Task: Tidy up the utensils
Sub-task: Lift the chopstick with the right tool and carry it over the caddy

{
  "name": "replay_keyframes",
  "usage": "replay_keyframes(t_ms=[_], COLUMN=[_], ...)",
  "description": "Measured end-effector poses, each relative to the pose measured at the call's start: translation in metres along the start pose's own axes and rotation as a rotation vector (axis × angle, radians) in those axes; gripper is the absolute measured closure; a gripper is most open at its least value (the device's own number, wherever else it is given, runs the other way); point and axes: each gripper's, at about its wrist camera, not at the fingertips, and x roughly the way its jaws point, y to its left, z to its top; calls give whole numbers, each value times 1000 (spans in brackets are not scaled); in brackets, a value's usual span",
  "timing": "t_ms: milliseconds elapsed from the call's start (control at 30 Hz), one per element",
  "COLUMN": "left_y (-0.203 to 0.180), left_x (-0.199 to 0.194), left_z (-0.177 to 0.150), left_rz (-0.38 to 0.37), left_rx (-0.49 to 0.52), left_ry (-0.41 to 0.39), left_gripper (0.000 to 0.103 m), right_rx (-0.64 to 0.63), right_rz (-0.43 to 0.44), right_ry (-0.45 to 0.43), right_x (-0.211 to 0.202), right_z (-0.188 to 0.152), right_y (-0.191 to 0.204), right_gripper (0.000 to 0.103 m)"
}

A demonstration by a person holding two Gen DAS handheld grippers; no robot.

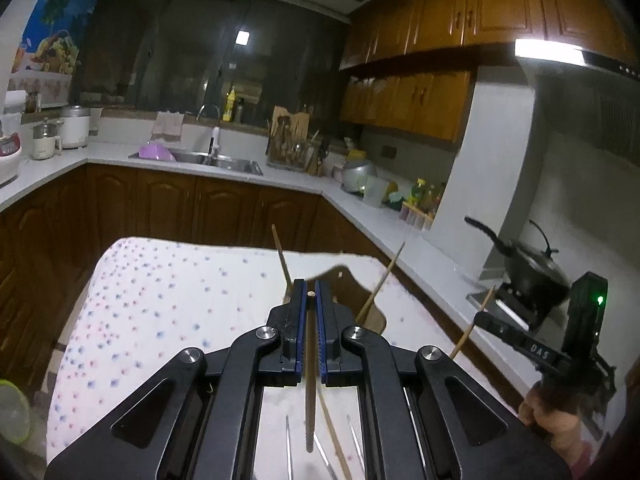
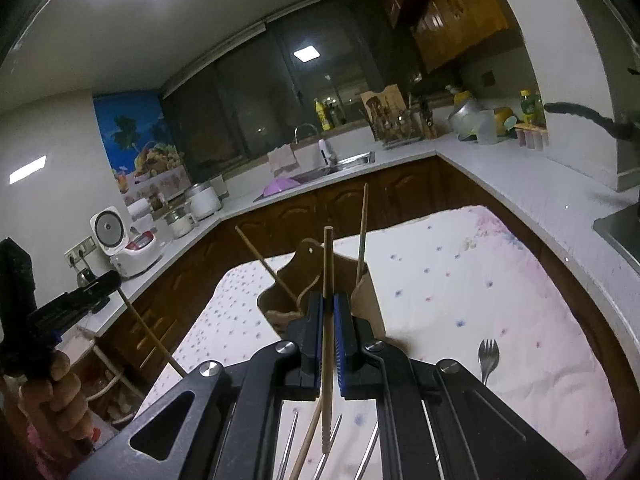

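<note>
Wooden chopstick (image 1: 310, 380) pinched in left tongs (image 1: 310, 294); another chopstick (image 2: 328, 320) in right tongs (image 2: 329, 300).

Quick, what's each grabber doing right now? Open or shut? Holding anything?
Left gripper: shut on a wooden chopstick.
Right gripper: shut on another wooden chopstick.

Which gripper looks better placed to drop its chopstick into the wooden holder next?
Probably the right gripper: its chopstick stands near upright, lined up with the wooden holder just ahead. The left gripper holds its chopstick pointing along the fingers.
</note>
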Motion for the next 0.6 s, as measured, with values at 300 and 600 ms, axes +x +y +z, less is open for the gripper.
replay_keyframes(t_ms=[300,600], left_y=[2,1], left_x=[13,37], left_z=[25,62], left_rz=[-7,-15], left_rx=[-10,-7], left_ry=[-48,-109], left_gripper=[99,99], right_rx=[-5,1], right_rz=[8,12], right_ry=[-60,-154], right_x=[10,23], right_z=[30,70], right_y=[3,4], right_gripper=[98,98])
